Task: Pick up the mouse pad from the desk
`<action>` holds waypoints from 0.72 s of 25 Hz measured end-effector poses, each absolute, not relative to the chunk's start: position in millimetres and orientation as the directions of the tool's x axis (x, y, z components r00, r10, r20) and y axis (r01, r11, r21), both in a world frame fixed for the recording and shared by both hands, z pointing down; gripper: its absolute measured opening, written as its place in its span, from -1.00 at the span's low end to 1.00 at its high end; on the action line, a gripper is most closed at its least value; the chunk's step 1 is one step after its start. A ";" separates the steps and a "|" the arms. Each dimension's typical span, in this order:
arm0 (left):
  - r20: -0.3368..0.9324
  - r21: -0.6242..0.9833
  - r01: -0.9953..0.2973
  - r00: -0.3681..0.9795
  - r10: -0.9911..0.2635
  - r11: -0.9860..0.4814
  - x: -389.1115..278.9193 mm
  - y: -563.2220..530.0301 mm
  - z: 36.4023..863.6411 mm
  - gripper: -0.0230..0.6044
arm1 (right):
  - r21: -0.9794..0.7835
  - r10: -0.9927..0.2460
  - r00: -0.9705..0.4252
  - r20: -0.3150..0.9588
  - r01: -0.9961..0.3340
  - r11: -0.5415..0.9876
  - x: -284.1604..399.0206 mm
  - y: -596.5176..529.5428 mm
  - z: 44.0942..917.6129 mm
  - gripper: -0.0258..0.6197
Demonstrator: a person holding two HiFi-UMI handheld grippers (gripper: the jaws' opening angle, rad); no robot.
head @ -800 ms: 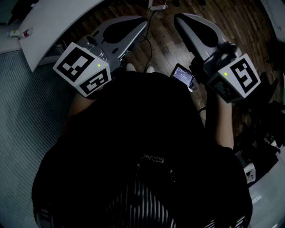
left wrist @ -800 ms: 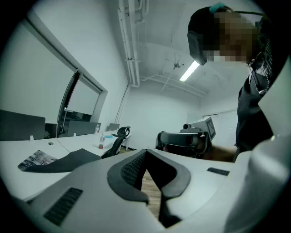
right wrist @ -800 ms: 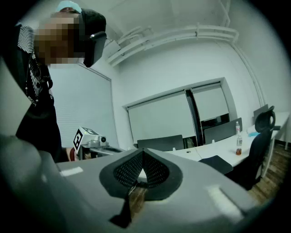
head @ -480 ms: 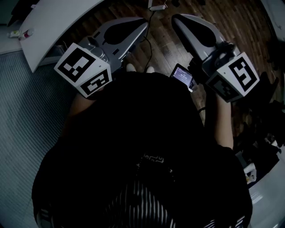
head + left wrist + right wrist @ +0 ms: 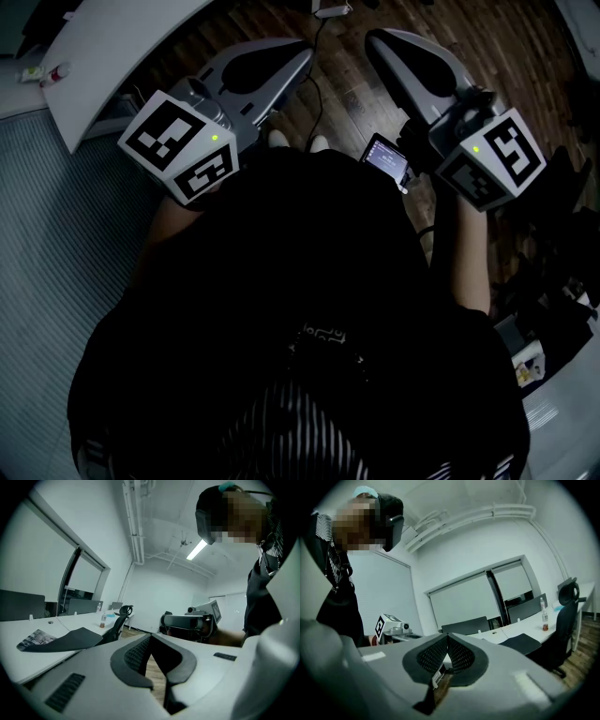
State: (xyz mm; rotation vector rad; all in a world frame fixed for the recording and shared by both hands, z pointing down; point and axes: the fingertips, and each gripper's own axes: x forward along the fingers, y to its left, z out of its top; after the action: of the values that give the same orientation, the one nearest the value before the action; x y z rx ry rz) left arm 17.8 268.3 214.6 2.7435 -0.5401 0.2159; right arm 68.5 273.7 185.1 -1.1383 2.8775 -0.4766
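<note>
A dark mouse pad (image 5: 68, 639) lies on the long white desk (image 5: 28, 660), one edge lifted; the right gripper view shows the mouse pad (image 5: 520, 643) on the desk to the right. My left gripper (image 5: 281, 54) and right gripper (image 5: 382, 45) hang side by side over the wooden floor, away from the desk. The left gripper's (image 5: 151, 637) jaws meet at the tips with nothing between them. The right gripper's (image 5: 447, 637) jaws are likewise closed and empty. Each gripper view shows the other gripper across from it.
A patterned mat (image 5: 35, 638) lies beside the mouse pad. A bottle (image 5: 102, 620) stands further along the desk, and a black office chair (image 5: 123, 613) is drawn up to it. A curved white desk corner (image 5: 112, 47) sits at the head view's upper left. A small lit screen (image 5: 386, 159) hangs at the person's waist.
</note>
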 end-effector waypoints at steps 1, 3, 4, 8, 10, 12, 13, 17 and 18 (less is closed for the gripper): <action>0.215 0.294 -0.390 0.917 -0.337 -0.873 18.7 269.2 215.7 -0.90 | -0.290 -0.671 -0.734 0.103 -0.668 0.686 69.3 274.2 186.7 -0.91; 0.224 0.289 -0.386 0.917 -0.330 -0.876 21.9 270.8 215.9 -0.90 | -0.303 -0.674 -0.731 0.108 -0.670 0.678 71.9 275.9 189.0 -0.91; 0.228 0.286 -0.384 0.917 -0.327 -0.878 25.0 271.9 215.0 -0.90 | -0.306 -0.674 -0.731 0.103 -0.668 0.678 74.1 276.8 188.5 -0.91; 0.238 0.273 -0.375 0.919 -0.315 -0.886 39.9 275.7 213.0 -0.90 | -0.308 -0.669 -0.739 0.081 -0.657 0.689 83.6 281.8 188.0 -0.91; 0.234 0.269 -0.372 0.920 -0.314 -0.888 40.2 274.3 216.7 -0.90 | -0.316 -0.665 -0.743 0.078 -0.651 0.690 82.3 282.5 194.5 -0.91; 0.231 0.268 -0.368 0.922 -0.311 -0.890 40.4 275.1 225.6 -0.90 | -0.318 -0.665 -0.743 0.074 -0.650 0.690 81.8 282.3 203.5 -0.91; 0.231 0.270 -0.367 0.922 -0.310 -0.890 42.2 276.9 230.0 -0.90 | -0.317 -0.667 -0.741 0.073 -0.651 0.689 83.8 283.0 207.1 -0.91; 0.234 0.275 -0.376 0.919 -0.318 -0.885 60.3 284.2 226.5 -0.90 | -0.338 -0.681 -0.729 0.070 -0.660 0.671 107.6 291.3 205.5 -0.91; 0.234 0.271 -0.375 0.919 -0.317 -0.886 65.3 285.4 222.5 -0.90 | -0.347 -0.686 -0.725 0.067 -0.661 0.665 113.2 293.6 203.8 -0.91</action>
State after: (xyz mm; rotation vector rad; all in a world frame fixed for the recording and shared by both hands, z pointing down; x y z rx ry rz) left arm 65.3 285.4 222.5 2.7662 -0.5126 0.2630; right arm 113.2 293.6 203.8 -1.1354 2.8032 -0.5411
